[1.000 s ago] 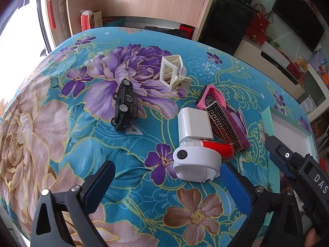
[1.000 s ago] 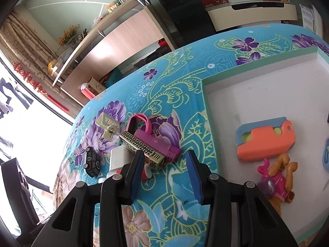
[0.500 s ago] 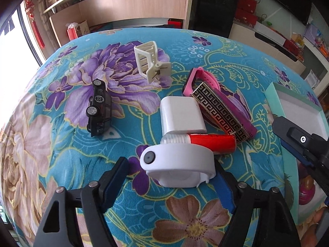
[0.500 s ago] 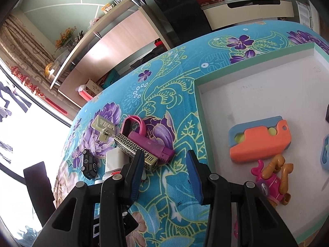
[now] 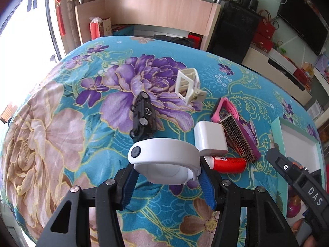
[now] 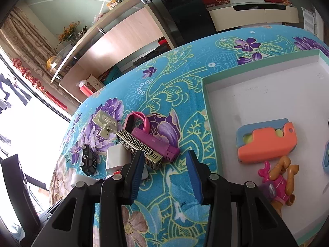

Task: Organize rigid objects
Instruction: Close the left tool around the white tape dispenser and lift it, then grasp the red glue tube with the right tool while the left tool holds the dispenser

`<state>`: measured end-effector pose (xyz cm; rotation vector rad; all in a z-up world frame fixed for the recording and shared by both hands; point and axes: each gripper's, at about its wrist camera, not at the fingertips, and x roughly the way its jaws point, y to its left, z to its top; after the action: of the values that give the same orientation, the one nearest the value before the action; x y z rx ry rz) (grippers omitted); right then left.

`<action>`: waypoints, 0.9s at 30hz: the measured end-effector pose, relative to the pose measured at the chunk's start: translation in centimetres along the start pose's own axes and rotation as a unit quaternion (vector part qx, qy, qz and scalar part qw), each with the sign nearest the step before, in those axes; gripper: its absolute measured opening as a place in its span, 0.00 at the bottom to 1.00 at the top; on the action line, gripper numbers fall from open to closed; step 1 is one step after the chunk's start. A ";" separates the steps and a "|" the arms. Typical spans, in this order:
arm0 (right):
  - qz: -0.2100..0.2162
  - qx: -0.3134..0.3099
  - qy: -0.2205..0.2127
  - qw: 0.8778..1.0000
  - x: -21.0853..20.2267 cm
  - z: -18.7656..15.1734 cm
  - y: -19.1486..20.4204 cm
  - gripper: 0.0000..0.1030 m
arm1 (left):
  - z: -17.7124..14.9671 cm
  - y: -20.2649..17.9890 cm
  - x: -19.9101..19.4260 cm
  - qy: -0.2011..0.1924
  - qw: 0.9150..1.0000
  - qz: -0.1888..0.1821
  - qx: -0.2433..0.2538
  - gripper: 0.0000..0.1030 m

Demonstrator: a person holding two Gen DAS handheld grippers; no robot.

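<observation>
Left tool [image 5: 167, 180] is closing, blue pads pressed on either side of the white round device [image 5: 164, 158], which is held just above the floral counter [image 5: 61, 144]. Right tool [image 6: 164, 170] is shut as far as it goes, nothing between its pads, over the cloth beside the tray [image 6: 207, 103]. Just beyond the device lie a red tube [image 5: 230, 164], white block [image 5: 209, 138] and black toy car [image 5: 143, 117]. Farther off: patterned box [image 5: 238, 138], pink strap [image 5: 226, 109], cream clip [image 5: 189, 86].

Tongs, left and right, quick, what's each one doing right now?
Left tongs: closing, pads on both sides of the white round device, gripping it.
Right tongs: at their narrowest, nothing between the pads, above the floral cloth.
</observation>
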<state>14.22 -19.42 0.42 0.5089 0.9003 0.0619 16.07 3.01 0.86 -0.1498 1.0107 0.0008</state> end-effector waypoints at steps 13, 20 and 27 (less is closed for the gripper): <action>0.017 -0.071 0.031 0.997 2.7 -2.2 4.4 0.71 | 0.3 6.0 -1.6 -0.030 0.993 0.034 -0.112 0.57; -0.011 -0.126 0.034 0.991 4.2 -3.7 7.1 0.81 | 0.1 7.9 -1.4 -0.029 0.988 0.075 -0.133 0.57; -0.075 -0.189 0.029 0.979 5.7 -4.9 9.0 0.81 | -0.1 9.1 -0.7 -0.021 0.985 0.089 -0.144 0.57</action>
<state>15.55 -8.04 -2.23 0.0848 0.9546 0.1084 14.96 12.02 0.26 -0.3206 0.9763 0.3131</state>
